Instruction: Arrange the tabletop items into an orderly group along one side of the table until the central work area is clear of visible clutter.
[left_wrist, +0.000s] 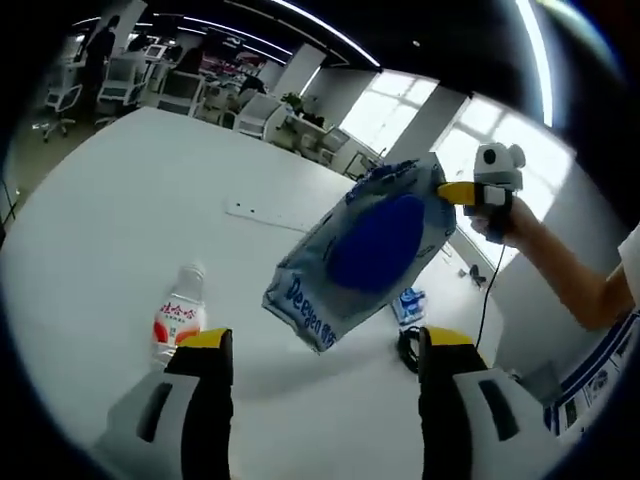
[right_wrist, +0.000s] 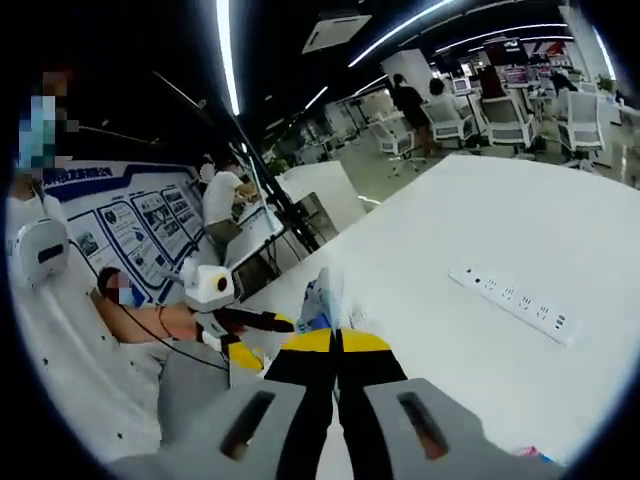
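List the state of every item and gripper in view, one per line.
Blue-and-white bag: lifted off the table, tilted, pinched at its top edge.
Right gripper: fingers shut on the bag.
Left gripper: fingers open, holding nothing.
Water bottle: upright, capped.
Power strip: flat on the table.

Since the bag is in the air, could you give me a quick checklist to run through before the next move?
1. Right gripper shut on the bag: ok, jaws closed with the bag's edge pinched between them.
2. Bag clear of the table: ok, it hangs tilted above the surface.
3. Left gripper free: ok, open and holding nothing.
4. Bottle out of the way: ok, it lies apart from the bag, ahead of the left jaw.
5. Small blue packet and black cable under the bag's path: not ok, both sit just below it.
6. Power strip clear: ok, it lies off to one side.
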